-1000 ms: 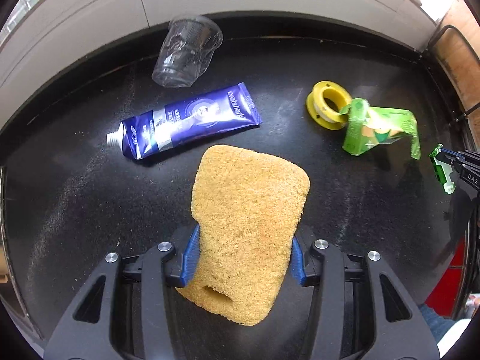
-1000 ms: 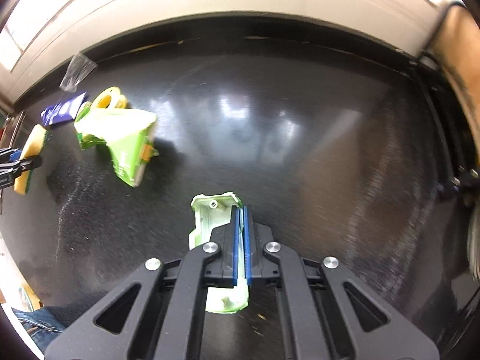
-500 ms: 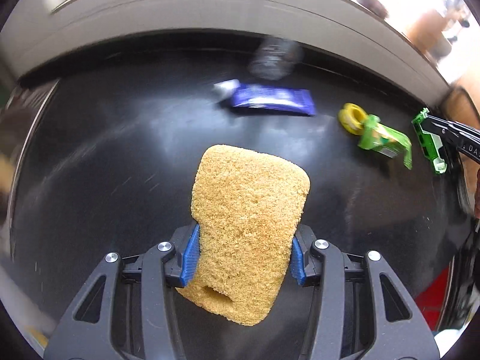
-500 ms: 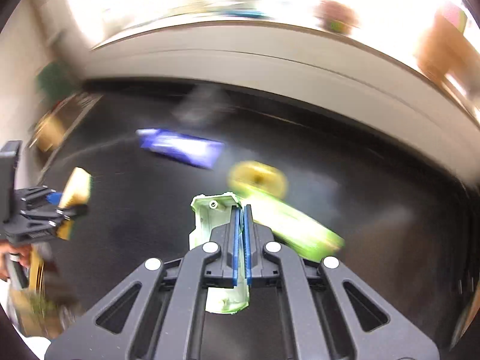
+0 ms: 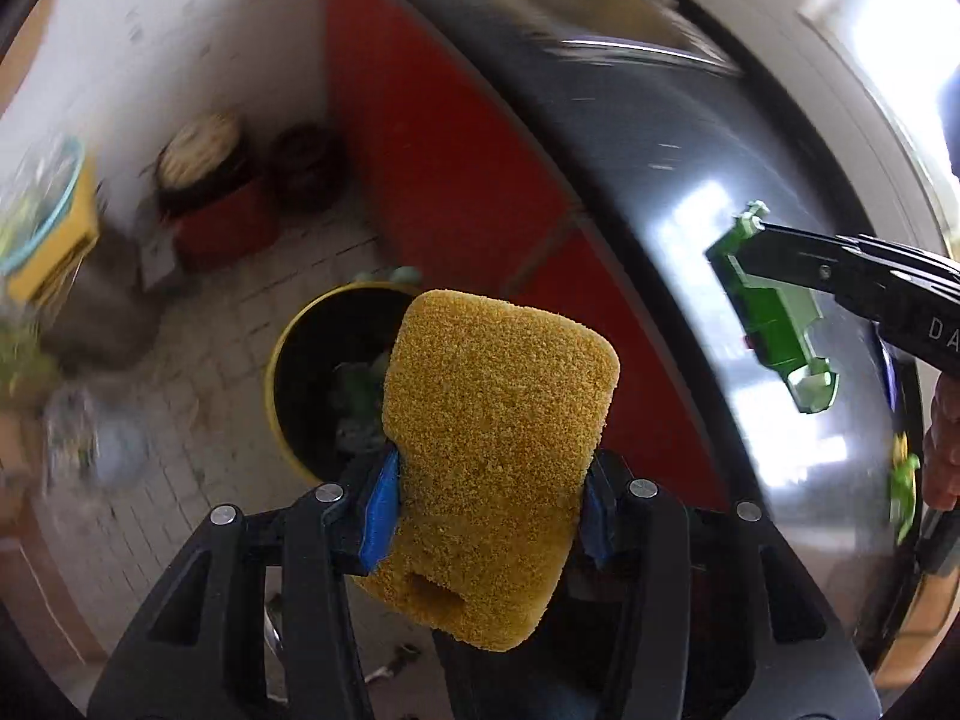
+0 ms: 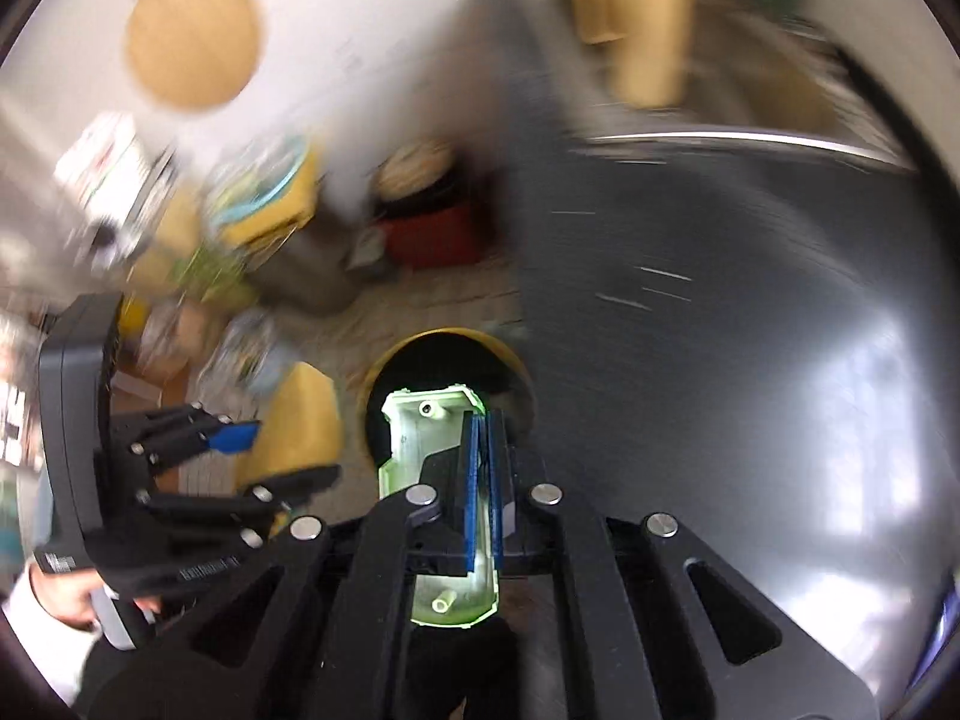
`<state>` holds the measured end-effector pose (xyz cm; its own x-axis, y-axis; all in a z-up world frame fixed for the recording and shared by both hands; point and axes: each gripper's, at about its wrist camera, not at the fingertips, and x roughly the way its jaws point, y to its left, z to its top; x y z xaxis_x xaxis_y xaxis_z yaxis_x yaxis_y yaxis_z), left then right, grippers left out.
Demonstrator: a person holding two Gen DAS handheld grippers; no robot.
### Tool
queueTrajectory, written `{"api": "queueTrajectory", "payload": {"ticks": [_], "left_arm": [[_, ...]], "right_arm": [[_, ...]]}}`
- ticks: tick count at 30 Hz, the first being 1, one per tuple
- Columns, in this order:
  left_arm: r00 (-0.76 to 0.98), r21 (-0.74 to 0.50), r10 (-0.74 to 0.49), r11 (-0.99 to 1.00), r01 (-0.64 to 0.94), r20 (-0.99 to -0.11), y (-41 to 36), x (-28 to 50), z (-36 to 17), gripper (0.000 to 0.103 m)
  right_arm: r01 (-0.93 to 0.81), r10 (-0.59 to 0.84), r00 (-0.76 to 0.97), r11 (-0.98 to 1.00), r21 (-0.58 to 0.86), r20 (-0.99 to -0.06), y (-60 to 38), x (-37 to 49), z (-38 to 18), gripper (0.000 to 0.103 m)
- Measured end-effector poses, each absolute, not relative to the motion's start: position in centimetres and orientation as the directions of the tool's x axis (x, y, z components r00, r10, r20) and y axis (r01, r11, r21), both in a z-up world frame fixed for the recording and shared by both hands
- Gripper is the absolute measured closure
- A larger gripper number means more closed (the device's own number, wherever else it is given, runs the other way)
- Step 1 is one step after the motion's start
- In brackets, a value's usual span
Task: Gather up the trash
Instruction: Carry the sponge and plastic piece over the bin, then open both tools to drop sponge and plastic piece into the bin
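My left gripper (image 5: pixel 486 504) is shut on a yellow sponge (image 5: pixel 492 450) and holds it in the air over a yellow-rimmed bin (image 5: pixel 300 378) on the floor, which holds some trash. My right gripper (image 6: pixel 480 468) is shut on a green plastic shell piece (image 6: pixel 420 438), held above the same bin (image 6: pixel 444 348). The right gripper with the green piece (image 5: pixel 774 312) shows at the right of the left wrist view. The left gripper with the sponge (image 6: pixel 303 420) shows at the left of the right wrist view.
The black countertop (image 5: pixel 690 180) with its red cabinet front (image 5: pixel 456 168) runs along the right. Red pots (image 5: pixel 222 216), boxes and clutter (image 6: pixel 258 204) stand blurred on the tiled floor by the wall.
Both grippers have swung left off the countertop, carrying the sponge and the green piece, and now hang over the bin on the floor. The toothpaste tube and carton have left the view.
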<state>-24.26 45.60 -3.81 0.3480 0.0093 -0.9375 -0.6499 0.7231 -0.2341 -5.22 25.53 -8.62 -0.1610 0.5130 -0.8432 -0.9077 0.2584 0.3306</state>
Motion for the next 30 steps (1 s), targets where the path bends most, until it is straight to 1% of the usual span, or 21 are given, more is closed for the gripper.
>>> {"api": "queueTrajectory", "payload": {"ticks": [3,7,14,20,22,26,27,29,30], "left_arm": [[0.331,-0.243,0.010,0.658,-0.713,-0.944,47.8,-26.0,-7.5,0.055],[0.299,-0.261,-0.026,0.567,-0.782,-0.954,50.5,-26.9,-14.7,0.055],[0.287,-0.282,-0.072,0.515,-0.809,-0.955,51.1,-27.0,-23.1,0.055],[0.289,-0.300,-0.099,0.482,-0.823,-0.952,51.0,-27.3,-28.3,0.055],[0.290,-0.305,-0.106,0.471,-0.828,-0.951,51.0,-27.5,-29.4,0.055],[0.300,-0.310,-0.097,0.460,-0.832,-0.949,51.2,-27.7,-30.7,0.055],[0.300,-0.298,-0.074,0.470,-0.831,-0.951,51.1,-27.7,-30.4,0.052],[0.311,-0.284,-0.024,0.482,-0.829,-0.950,50.9,-28.1,-29.4,0.039],[0.315,-0.276,-0.001,0.482,-0.831,-0.949,50.6,-28.4,-28.8,0.023]], "right_arm": [[-0.940,0.444,-0.188,0.176,0.291,-0.876,31.6,-8.9,-11.5,0.099],[-0.953,0.345,-0.192,0.157,0.258,-0.919,37.0,-11.1,-17.4,0.099],[-0.951,0.238,-0.180,0.204,0.231,-0.954,40.5,-11.8,-26.6,0.099],[-0.941,0.204,-0.198,0.236,0.244,-0.959,42.2,-11.4,-32.5,0.099],[-0.938,0.195,-0.201,0.245,0.246,-0.960,42.6,-11.4,-34.3,0.099],[-0.934,0.192,-0.203,0.256,0.249,-0.960,43.0,-11.4,-36.0,0.099],[-0.936,0.202,-0.195,0.255,0.244,-0.960,43.0,-11.5,-35.9,0.099],[-0.932,0.240,-0.194,0.259,0.255,-0.951,42.9,-11.8,-34.8,0.098],[-0.932,0.258,-0.189,0.256,0.256,-0.947,42.9,-12.0,-33.9,0.095]]}}
